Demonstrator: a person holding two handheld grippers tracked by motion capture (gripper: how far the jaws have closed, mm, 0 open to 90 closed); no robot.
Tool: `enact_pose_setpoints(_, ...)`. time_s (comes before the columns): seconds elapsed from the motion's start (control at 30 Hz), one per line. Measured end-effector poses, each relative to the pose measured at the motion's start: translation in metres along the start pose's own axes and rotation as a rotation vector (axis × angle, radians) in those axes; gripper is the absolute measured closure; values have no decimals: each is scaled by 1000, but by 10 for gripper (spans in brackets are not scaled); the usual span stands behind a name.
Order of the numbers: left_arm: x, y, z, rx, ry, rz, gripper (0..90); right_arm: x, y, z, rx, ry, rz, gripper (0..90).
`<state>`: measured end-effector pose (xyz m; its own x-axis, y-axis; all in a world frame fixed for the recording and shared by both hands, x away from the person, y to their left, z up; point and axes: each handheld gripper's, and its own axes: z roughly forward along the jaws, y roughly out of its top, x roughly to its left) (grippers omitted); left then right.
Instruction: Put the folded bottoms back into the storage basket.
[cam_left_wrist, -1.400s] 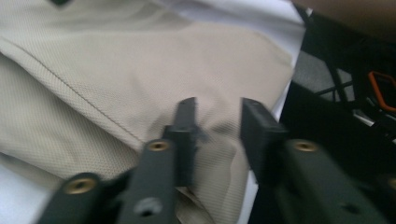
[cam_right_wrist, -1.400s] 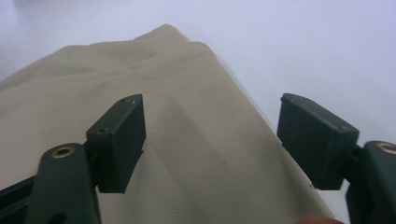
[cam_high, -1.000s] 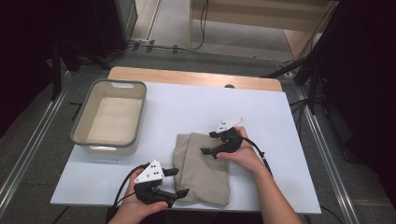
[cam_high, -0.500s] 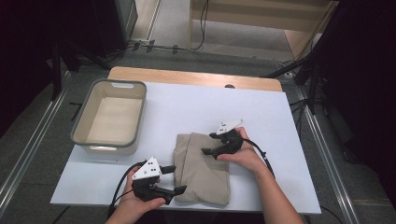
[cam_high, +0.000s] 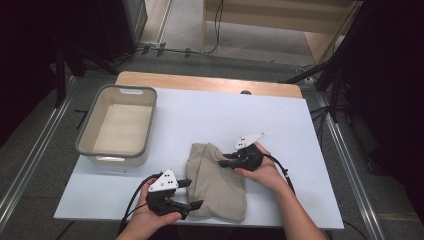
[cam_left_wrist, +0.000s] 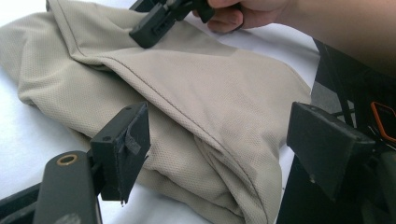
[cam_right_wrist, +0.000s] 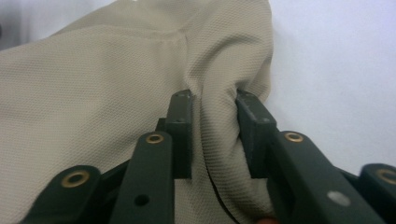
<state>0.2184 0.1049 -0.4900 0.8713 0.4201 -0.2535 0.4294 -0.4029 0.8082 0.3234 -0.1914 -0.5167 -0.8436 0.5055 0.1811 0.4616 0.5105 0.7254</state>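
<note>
Right now, from the high view, the beige cloth (cam_high: 216, 181) is lying folded at six o'clock on the tabletop (cam_high: 280, 120), the basket (cam_high: 118, 125) waiting empty at nine. Along my left tongs (cam_left_wrist: 224, 140), the jaws are standing apart around the cloth's near edge. Along my right tongs (cam_right_wrist: 215, 135), having just been closing, the jaws are pinching a fold. Lifting and binning are remaining, I judge.

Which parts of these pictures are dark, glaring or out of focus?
High view: floor around the table dark, basket evenly lit. Left gripper view: cloth sharp, near jaws soft. Right gripper view: cloth weave sharp at the jaws, table pale and washed out.
</note>
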Motion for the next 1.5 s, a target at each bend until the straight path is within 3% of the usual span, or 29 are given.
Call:
enact_pose_setpoints(0.13,2,3,1,-6,-5,-12,195,-6,-3,-8,-37,-22,38,723)
enact_pose_setpoints(0.2,3,5,2,-9,-2,-22,162,-10,-6,-13,-59,-65,54,725)
enact_pose_setpoints(0.3,5,8,7,-5,11,-27,127,-14,-11,-22,-73,-110,90,726)
enact_pose_setpoints(0.43,9,12,20,13,41,-67,60,-19,-20,-33,-92,-149,147,725)
enact_pose_setpoints(0.5,10,13,28,24,70,-91,2,-19,-23,-37,-114,-161,152,725)
enact_pose_setpoints(0.7,8,16,52,80,131,-164,0,-17,-30,-48,-149,-183,166,725)
enact_pose_setpoints(0.77,5,16,59,96,130,-188,0,-17,-32,-50,-153,-191,167,724)
enact_pose_setpoints(0.83,0,17,65,119,167,-183,0,-16,-34,-52,-158,-197,169,724)
enact_pose_setpoints(0.9,-3,18,70,110,150,-205,0,-16,-36,-52,-160,-202,166,724)
enact_pose_setpoints(0.97,-9,20,75,119,199,-191,4,-15,-36,-52,-161,-208,159,724)
enact_pose_setpoints(1.03,-14,21,79,127,259,-183,37,-15,-37,-52,-164,-209,162,724)
enact_pose_setpoints(1.13,-18,21,80,132,295,-153,176,-15,-37,-51,-170,-216,159,724)
enact_pose_setpoints(1.3,-22,20,81,125,235,-143,467,-13,-35,-49,-175,-213,144,724)
enact_pose_setpoints(1.5,-25,18,81,113,198,-124,618,-10,-30,-47,-183,-210,130,724)
